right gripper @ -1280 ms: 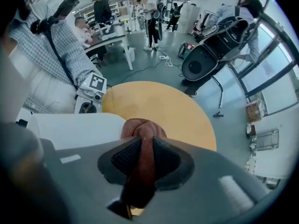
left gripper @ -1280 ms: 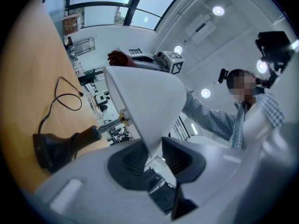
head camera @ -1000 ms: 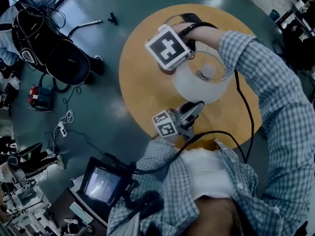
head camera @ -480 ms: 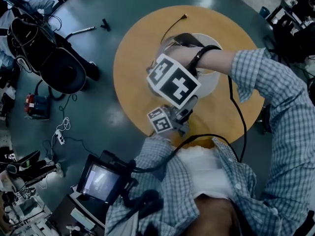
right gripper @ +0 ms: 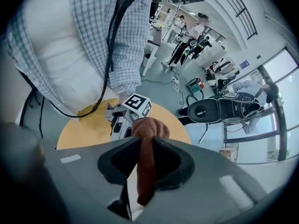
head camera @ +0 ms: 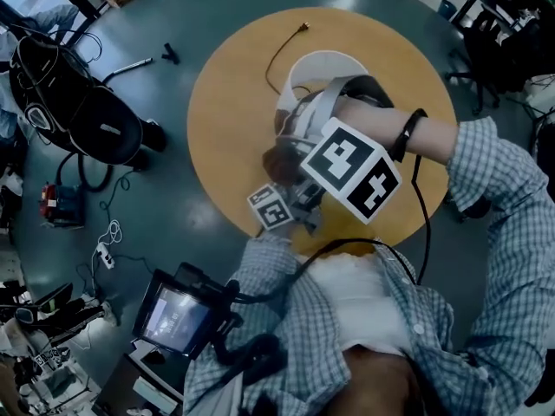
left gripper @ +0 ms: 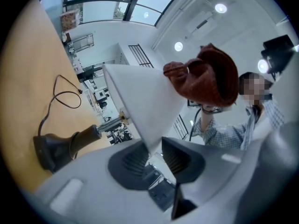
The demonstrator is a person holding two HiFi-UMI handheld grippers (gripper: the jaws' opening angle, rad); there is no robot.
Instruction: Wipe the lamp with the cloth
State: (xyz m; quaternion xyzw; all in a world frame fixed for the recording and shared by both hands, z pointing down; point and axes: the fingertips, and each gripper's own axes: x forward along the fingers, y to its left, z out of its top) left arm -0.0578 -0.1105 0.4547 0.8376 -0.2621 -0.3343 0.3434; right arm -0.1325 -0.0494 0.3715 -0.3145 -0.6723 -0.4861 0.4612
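A white-shaded lamp sits on a round wooden tabletop. The left tongs, tilted slightly upward, pinch the shade's lower rim. The right forearm reaches across above the shade. The right tongs point steeply down, clamped on a rust-brown cloth.

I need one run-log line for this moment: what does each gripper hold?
left gripper: shut on lampshade | right gripper: shut on cloth | cloth: beside lampshade, contact unclear | lamp base: on table
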